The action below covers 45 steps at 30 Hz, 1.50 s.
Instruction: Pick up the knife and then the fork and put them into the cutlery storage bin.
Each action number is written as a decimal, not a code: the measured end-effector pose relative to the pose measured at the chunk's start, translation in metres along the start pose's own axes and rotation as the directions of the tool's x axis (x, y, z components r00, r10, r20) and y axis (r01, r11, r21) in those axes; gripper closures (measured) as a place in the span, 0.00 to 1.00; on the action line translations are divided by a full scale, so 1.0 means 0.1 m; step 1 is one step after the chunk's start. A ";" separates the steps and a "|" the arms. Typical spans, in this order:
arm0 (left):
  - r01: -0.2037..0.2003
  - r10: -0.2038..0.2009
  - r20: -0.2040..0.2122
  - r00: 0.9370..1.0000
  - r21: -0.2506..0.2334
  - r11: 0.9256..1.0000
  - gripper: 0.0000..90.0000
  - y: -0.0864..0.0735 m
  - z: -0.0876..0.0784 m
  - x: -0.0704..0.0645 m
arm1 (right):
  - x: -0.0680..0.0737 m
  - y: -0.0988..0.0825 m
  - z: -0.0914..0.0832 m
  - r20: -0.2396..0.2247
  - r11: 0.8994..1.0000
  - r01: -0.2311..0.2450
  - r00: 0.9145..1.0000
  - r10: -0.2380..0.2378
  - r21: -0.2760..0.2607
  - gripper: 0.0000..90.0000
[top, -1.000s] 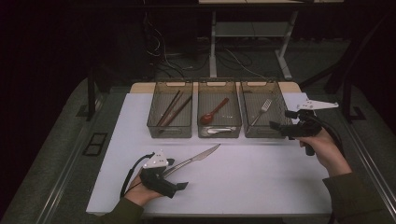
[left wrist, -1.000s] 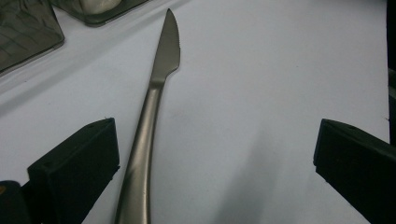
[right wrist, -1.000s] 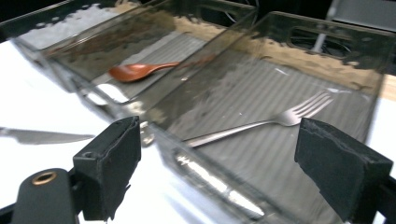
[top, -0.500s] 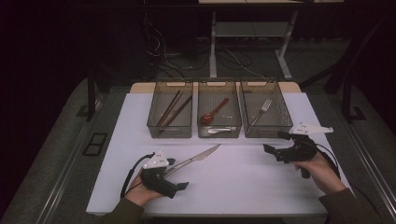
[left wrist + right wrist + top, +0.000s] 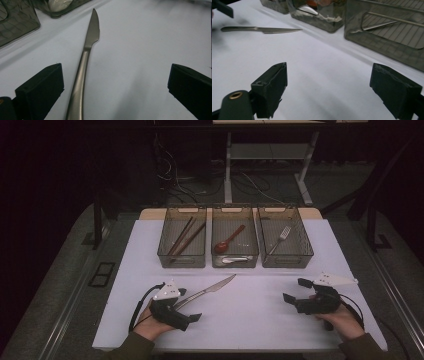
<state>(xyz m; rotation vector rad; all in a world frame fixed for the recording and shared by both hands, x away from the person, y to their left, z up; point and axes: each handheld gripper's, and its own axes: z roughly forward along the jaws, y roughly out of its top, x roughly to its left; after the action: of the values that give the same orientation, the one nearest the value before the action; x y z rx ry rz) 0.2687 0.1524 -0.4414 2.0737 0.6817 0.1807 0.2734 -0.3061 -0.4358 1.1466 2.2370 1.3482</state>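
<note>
High view: no readable writing anywhere. Knife point(image 5: 207, 291) flat near the front edge of the white table point(image 5: 260, 320), handle between the wide jaws of the left gripper point(image 5: 186, 306). Right gripper point(image 5: 294, 291), wide and empty, now lower and nearer the front right corner than a second ago.

Left gripper view: knife handle beside one jaw, unpinched.

Right gripper view: knife far off, trays point(image 5: 384, 32) ahead.

You've got a white table point(image 5: 280, 320) w/ three mesh bins point(image 5: 235, 262) in a row at the far edge, touching; a knife point(image 5: 207, 292) lies flat just before them.
</note>
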 end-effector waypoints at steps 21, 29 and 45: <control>0.015 -0.013 -0.043 0.999 0.037 0.999 0.29 0.21 0.00 0.17 | 0.13 -0.13 0.00 -0.046 0.999 0.040 0.998 -0.040 0.002 0.16; 0.011 -0.010 -0.025 1.000 0.051 0.999 0.44 0.36 0.08 0.27 | 0.12 -0.13 0.01 -0.046 0.999 0.038 0.998 -0.038 -0.001 0.16; -0.012 0.009 0.016 1.000 0.171 0.985 0.68 0.44 0.37 0.40 | 0.11 -0.13 0.01 -0.050 0.999 0.032 0.998 -0.032 0.003 0.16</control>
<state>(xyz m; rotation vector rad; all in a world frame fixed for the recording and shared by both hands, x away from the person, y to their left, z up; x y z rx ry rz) 0.3340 0.1275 -0.4318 2.2407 0.6981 0.1161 0.2604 -0.3006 -0.4454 1.0853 2.2831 1.3757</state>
